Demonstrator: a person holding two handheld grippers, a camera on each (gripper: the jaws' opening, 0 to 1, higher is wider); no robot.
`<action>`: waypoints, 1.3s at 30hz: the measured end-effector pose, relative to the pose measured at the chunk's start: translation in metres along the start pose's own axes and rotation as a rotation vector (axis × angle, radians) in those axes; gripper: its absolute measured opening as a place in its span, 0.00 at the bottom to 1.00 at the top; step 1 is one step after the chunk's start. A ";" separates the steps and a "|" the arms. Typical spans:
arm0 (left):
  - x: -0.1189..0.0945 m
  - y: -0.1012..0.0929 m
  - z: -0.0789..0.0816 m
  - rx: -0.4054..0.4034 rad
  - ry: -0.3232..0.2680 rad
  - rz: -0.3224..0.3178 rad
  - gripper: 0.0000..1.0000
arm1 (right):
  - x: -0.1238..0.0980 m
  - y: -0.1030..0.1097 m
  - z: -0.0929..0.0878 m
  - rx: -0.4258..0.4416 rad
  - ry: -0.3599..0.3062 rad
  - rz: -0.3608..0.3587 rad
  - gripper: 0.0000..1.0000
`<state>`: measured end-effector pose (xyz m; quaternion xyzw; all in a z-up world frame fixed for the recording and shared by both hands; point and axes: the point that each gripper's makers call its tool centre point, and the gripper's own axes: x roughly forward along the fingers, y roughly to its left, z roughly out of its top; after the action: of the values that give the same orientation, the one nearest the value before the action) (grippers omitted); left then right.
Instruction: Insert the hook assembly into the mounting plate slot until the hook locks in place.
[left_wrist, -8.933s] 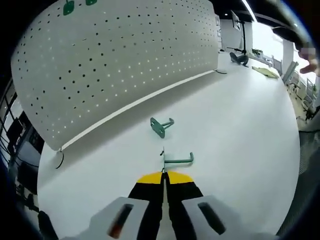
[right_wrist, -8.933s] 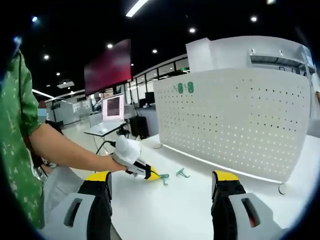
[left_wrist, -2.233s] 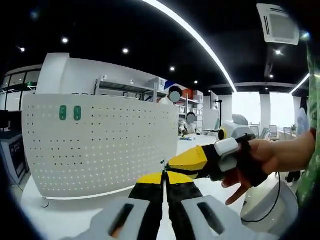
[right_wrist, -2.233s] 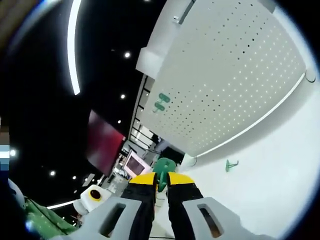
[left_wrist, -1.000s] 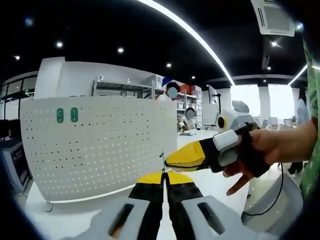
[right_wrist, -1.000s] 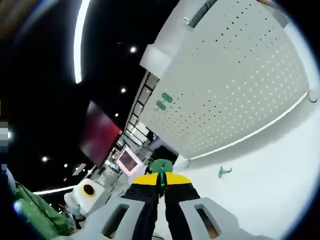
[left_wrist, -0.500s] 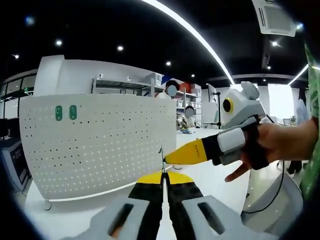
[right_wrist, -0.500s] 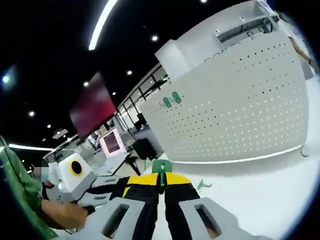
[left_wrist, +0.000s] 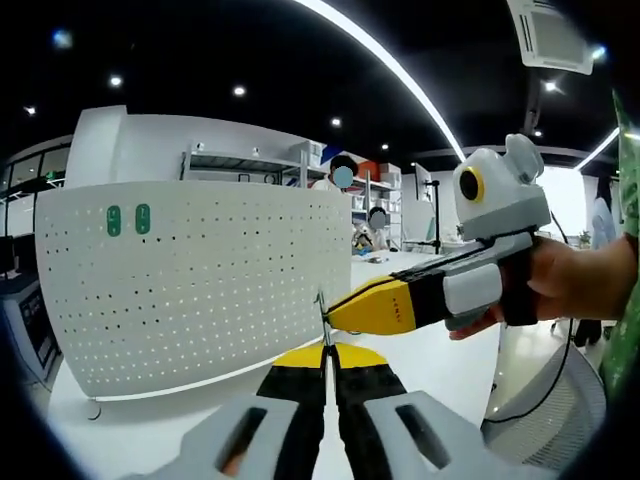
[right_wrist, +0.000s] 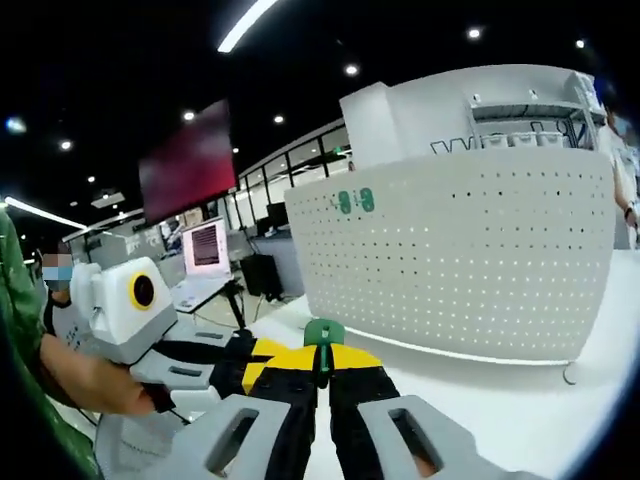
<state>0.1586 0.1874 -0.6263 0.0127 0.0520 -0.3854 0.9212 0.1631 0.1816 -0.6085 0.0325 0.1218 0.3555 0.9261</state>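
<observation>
My left gripper (left_wrist: 325, 350) is shut on a thin green hook piece (left_wrist: 322, 318), seen edge-on and sticking up from its yellow tips. My right gripper (left_wrist: 338, 312) comes in from the right, held in a hand, with its yellow tip against that same piece. In the right gripper view, my right gripper (right_wrist: 322, 358) is shut on the green hook piece (right_wrist: 323, 333), and the left gripper (right_wrist: 275, 358) lies close beside it at the left. The white perforated mounting board (left_wrist: 200, 285) (right_wrist: 460, 270) stands upright on the table, with two green pieces (left_wrist: 127, 219) (right_wrist: 353, 201) fixed near its top.
The white table (left_wrist: 150, 430) (right_wrist: 510, 405) runs under the board. A monitor (right_wrist: 205, 245) and a red screen (right_wrist: 180, 165) are behind at the left. A white round seat (left_wrist: 545, 395) stands at the right. People stand far back by shelves (left_wrist: 345, 180).
The right gripper has rolled level, so the board now stands upright in its view. Its tip has stayed at the hook piece. Both grippers stay shut.
</observation>
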 end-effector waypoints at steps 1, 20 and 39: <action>0.000 0.000 -0.001 -0.003 0.002 0.000 0.02 | 0.000 0.000 -0.001 -0.021 0.004 -0.006 0.02; 0.005 0.000 -0.004 0.002 0.033 -0.005 0.03 | 0.001 -0.002 -0.001 -0.169 0.024 -0.053 0.01; 0.003 -0.004 -0.004 0.001 0.045 -0.031 0.14 | 0.001 -0.004 -0.002 -0.167 0.028 -0.060 0.01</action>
<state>0.1573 0.1825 -0.6308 0.0210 0.0728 -0.3993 0.9137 0.1656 0.1795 -0.6113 -0.0535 0.1054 0.3368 0.9341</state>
